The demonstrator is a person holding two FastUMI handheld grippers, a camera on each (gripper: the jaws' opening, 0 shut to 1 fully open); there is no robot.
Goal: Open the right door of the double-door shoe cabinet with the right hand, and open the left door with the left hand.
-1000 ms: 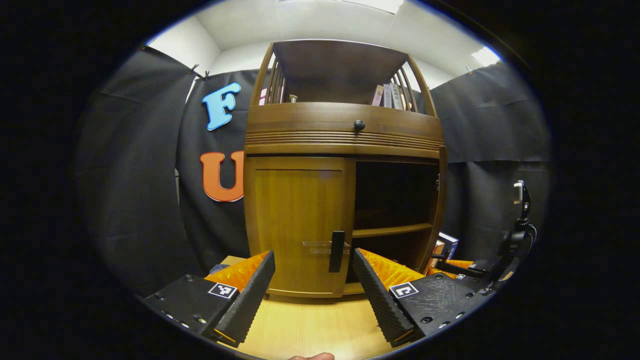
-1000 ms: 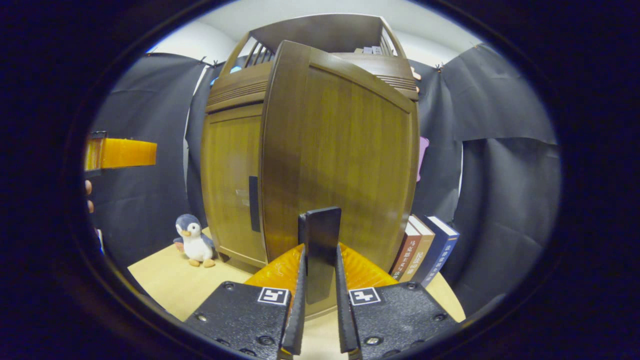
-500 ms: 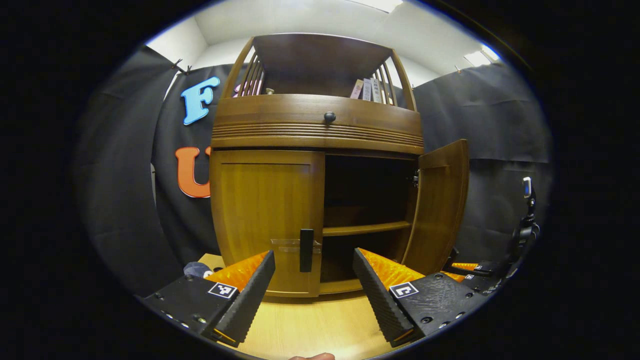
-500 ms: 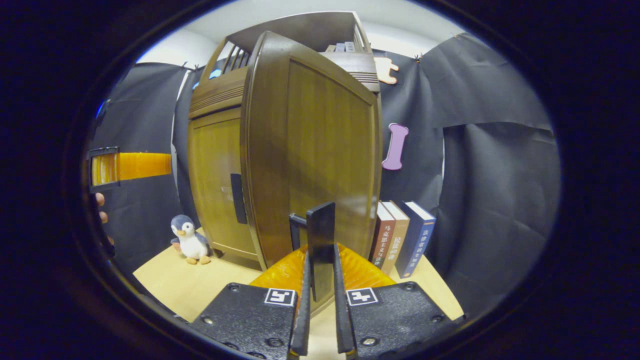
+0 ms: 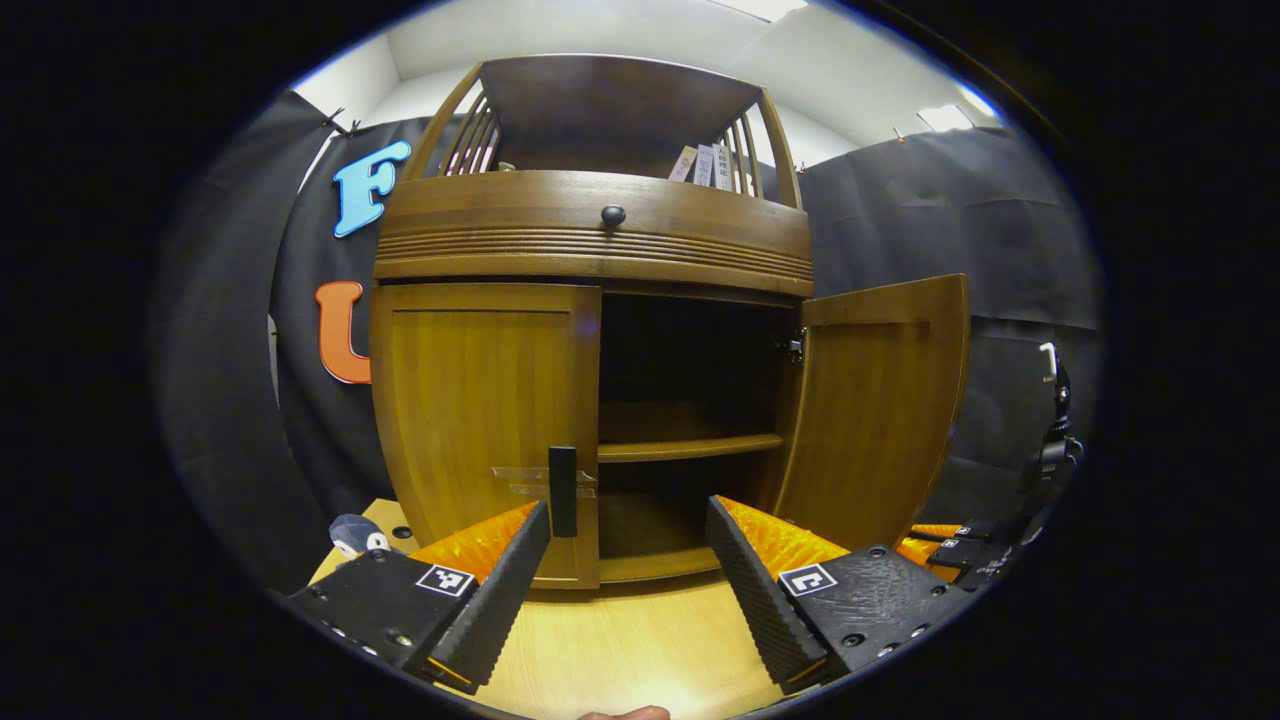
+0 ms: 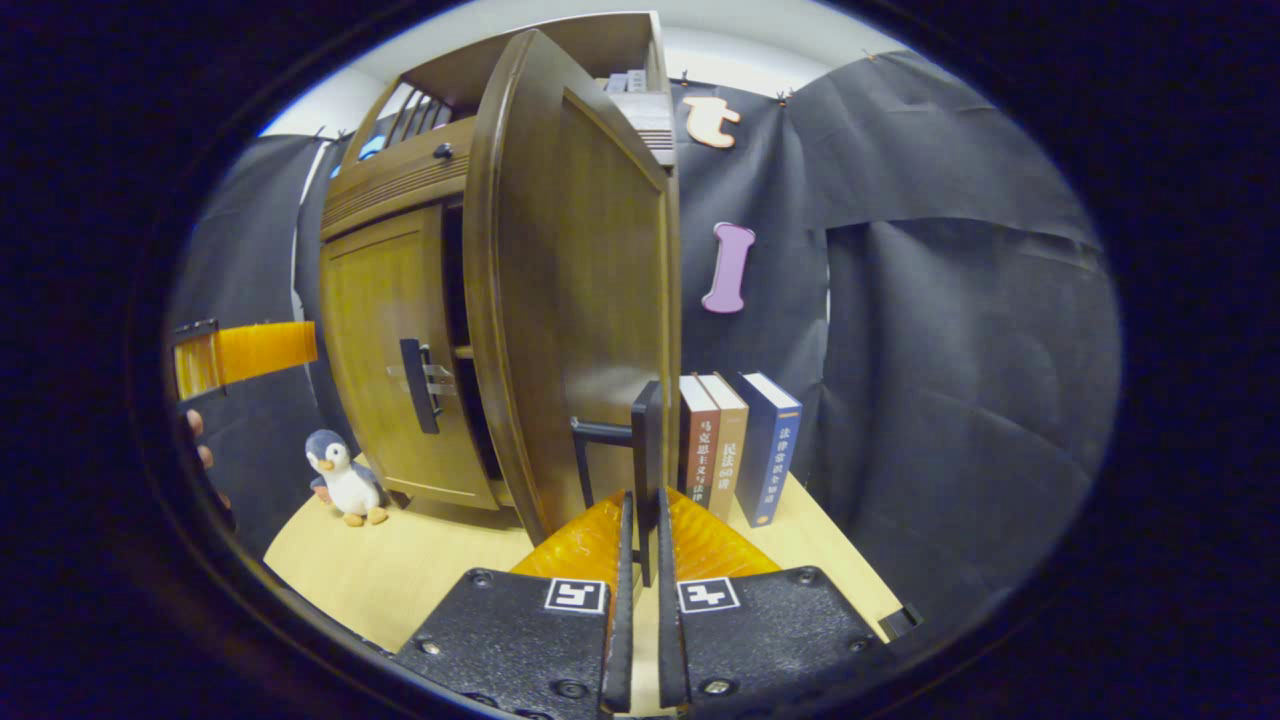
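Glossy brown wood cabinet point(image 5: 590, 240), matt black handle point(image 6: 645, 440), ribbed claw pads point(image 5: 760, 600).

The brown wooden shoe cabinet point(image 5: 600, 240) stands on a pale tabletop; its right door point(image 5: 880, 400) hangs swung wide open, baring dark shelves, with its black bar handle point(image 6: 645, 440) upright, while the left door point(image 5: 485, 410) sits closed, handle point(image 5: 563, 490) vertical

Booth: black cloth wall point(image 6: 960, 330); white ceiling point(image 5: 620, 40) with lit panel point(image 5: 940, 117); pale wooden bench point(image 5: 630, 650).
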